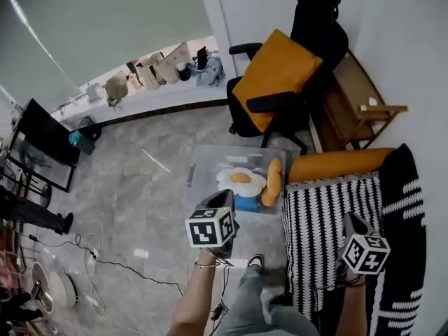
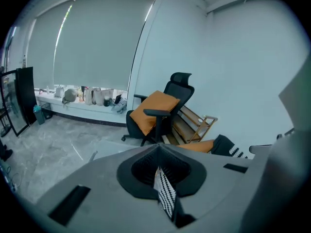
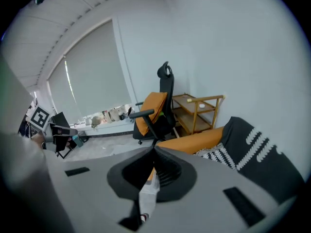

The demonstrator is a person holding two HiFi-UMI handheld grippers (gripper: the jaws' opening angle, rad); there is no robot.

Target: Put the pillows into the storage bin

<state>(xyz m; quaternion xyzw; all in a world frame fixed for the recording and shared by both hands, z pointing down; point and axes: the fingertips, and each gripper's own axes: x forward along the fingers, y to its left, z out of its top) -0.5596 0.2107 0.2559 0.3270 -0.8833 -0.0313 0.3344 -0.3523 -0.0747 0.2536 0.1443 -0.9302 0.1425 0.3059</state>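
A black-and-white striped pillow point(image 1: 329, 236) hangs low at the right in the head view. My left gripper point(image 1: 224, 196) is raised over the near edge of the clear storage bin point(image 1: 203, 161), and a strip of striped fabric point(image 2: 165, 193) is pinched between its jaws. My right gripper point(image 1: 351, 220) is above the pillow's right side, shut on a fold of its white fabric point(image 3: 148, 191). A fried-egg pillow point(image 1: 241, 180) and a long orange pillow point(image 1: 273, 182) lie in the bin.
Behind the striped pillow are an orange cushion point(image 1: 339, 163) and a black pillow with white marks point(image 1: 414, 208). A black office chair with an orange cushion point(image 1: 276, 75) and a wooden shelf point(image 1: 357, 107) stand beyond the bin. Cables point(image 1: 105, 261) trail on the floor at left.
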